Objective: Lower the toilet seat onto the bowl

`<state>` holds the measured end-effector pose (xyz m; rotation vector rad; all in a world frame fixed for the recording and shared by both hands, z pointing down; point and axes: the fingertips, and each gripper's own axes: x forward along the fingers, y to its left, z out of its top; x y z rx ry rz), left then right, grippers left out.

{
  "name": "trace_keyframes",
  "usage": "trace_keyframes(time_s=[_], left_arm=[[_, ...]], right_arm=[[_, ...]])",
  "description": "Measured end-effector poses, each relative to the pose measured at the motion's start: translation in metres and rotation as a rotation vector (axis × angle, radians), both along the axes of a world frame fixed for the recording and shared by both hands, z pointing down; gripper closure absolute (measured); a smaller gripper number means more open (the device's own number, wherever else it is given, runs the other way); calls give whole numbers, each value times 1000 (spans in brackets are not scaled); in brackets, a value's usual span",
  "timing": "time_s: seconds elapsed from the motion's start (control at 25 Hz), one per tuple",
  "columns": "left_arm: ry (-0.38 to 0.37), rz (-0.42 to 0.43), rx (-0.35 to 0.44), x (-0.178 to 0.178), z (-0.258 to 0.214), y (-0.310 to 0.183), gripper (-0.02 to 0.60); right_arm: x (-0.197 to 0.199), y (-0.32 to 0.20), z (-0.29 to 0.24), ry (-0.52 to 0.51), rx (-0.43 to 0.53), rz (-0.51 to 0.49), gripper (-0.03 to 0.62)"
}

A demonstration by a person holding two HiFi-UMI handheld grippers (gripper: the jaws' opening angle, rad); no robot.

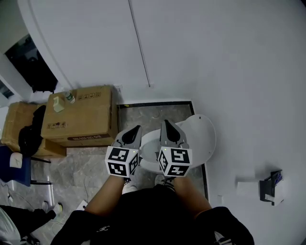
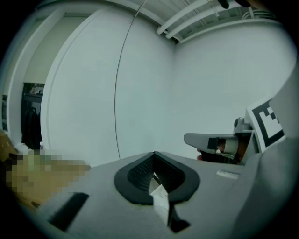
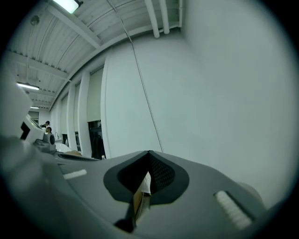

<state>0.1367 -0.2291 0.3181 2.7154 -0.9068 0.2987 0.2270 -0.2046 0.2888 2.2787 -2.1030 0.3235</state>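
While the left gripper [image 1: 137,128] and right gripper [image 1: 166,123] hover with jaws clenched shut on nothing, the toilet seat [image 1: 204,136] appears raised below them, off the bowl [image 1: 146,143].
The seat sits beneath and to the right of the right jaws, and the bowl sits under the gap between both pairs. The seat is probably rigid, smooth plastic on a rear hinge: light, slippery and likely to slam if dropped. Its free edge, farthest from the hinge, looks best to hold. Only the head view shows the toilet, plus cardboard boxes [image 1: 81,115] left of the left jaws. Both gripper views face a bare white wall [image 2: 140,93] ahead of the jaws. Only the right gripper view shows ceiling lights [image 3: 67,4].
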Motion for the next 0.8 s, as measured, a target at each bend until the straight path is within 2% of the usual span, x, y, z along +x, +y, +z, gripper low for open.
trace_keyframes(time_s=[0.28, 0.8], left_arm=[[6, -10, 67, 18, -30, -10, 574], [6, -15, 96, 35, -43, -19, 574]], right_arm=[[20, -2, -31, -18, 75, -10, 588], [24, -19, -33, -25, 84, -73, 588]])
